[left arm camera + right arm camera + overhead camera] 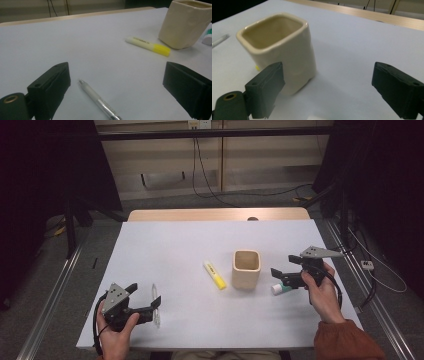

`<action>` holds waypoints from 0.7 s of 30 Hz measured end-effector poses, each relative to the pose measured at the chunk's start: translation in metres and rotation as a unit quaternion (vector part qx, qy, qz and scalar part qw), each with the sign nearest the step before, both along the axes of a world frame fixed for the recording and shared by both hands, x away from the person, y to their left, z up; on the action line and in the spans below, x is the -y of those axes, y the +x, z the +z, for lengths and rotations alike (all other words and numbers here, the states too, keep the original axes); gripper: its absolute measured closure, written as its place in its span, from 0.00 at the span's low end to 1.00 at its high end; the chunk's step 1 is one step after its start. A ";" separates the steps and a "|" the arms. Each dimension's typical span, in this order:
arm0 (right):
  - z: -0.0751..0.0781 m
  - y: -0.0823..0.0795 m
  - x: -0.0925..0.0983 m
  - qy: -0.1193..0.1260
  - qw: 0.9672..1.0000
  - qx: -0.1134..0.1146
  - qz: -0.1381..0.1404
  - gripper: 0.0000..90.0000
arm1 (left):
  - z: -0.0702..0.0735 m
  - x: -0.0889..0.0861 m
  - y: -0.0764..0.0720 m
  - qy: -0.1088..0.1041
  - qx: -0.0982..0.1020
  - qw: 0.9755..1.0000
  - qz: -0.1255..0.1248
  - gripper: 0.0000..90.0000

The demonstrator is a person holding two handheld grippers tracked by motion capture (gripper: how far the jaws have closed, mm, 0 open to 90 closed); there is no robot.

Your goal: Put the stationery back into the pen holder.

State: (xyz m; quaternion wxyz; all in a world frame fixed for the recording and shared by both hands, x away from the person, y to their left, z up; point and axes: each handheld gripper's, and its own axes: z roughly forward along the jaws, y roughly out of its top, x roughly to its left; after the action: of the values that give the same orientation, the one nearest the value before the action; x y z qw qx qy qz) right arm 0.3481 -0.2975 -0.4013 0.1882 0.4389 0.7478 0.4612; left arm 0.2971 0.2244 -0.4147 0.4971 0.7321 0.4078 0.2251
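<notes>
1. A white tabletop (175,245) carries the scene, with a person's hands at its near edge.
2. A cream square cup (246,269) stands upright right of centre, open mouth up.
3. The right gripper (282,271) hovers near the right edge, just beside the cup, its fingers (265,88) spread with nothing pinched between them.
4. The left gripper (145,302) sits toward the near left corner, its fingers (50,91) spread wide on either side of a clear pen (156,305) lying flat on the tabletop, not pinching it.
5. A yellow highlighter (215,275) lies just left of the cup.
6. A small white-and-green tube (278,289) lies below the right gripper, near the cup's right side.
</notes>
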 end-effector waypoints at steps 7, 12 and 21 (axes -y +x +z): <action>-0.004 -0.004 0.010 -0.003 0.999 -0.006 0.052 0.09 | 0.000 -0.001 0.000 0.002 -0.001 1.000 -0.003 0.08; -0.007 0.000 0.020 -0.025 0.996 -0.006 0.089 0.06 | 0.000 0.000 0.000 0.000 0.000 1.000 -0.002 0.08; -0.008 0.014 0.032 -0.082 0.991 0.003 0.111 0.02 | -0.001 0.002 0.002 0.001 -0.002 1.000 -0.003 0.08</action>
State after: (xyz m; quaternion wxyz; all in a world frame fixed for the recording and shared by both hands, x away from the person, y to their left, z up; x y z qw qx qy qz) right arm 0.3618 -0.3294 -0.4089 0.1733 0.3354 0.8263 0.4179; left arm 0.2992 0.2227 -0.4157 0.4965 0.7343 0.4061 0.2221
